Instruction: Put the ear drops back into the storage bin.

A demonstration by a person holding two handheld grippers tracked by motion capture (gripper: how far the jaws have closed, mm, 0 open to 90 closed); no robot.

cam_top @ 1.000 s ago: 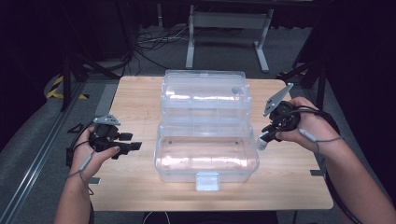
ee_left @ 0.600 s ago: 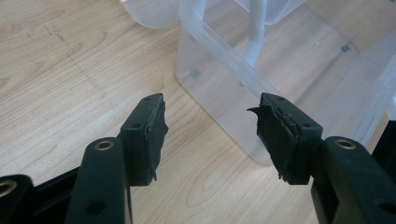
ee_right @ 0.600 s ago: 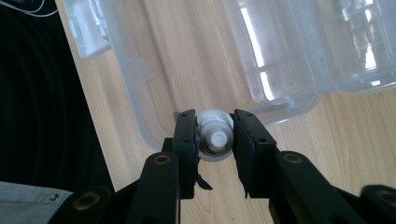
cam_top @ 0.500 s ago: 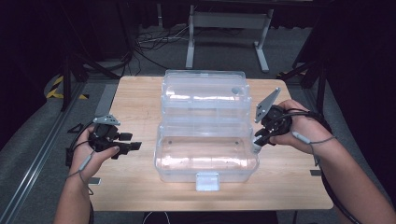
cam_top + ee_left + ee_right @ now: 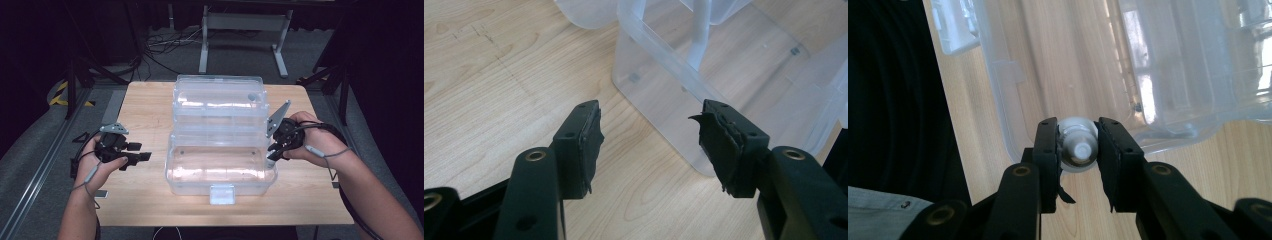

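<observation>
The clear plastic box (image 5: 220,165), lid thrown back toward the far edge, took up the middle of the wooden table (image 5: 145,110), leaving broad bare strips of wood on either side and a narrower strip along the near edge. The left gripper (image 5: 142,156) lay over the left strip with bare wood between its parted jaws and the box's near corner just ahead. The right gripper (image 5: 1077,145), clamped on a small white knob-like piece (image 5: 1077,146), sat tight against the box's right wall, seemingly with hardly any gap.

The clear plastic box (image 5: 1128,65) runs past the frame's edges; pads half-hide the white round piece (image 5: 1078,145).
</observation>
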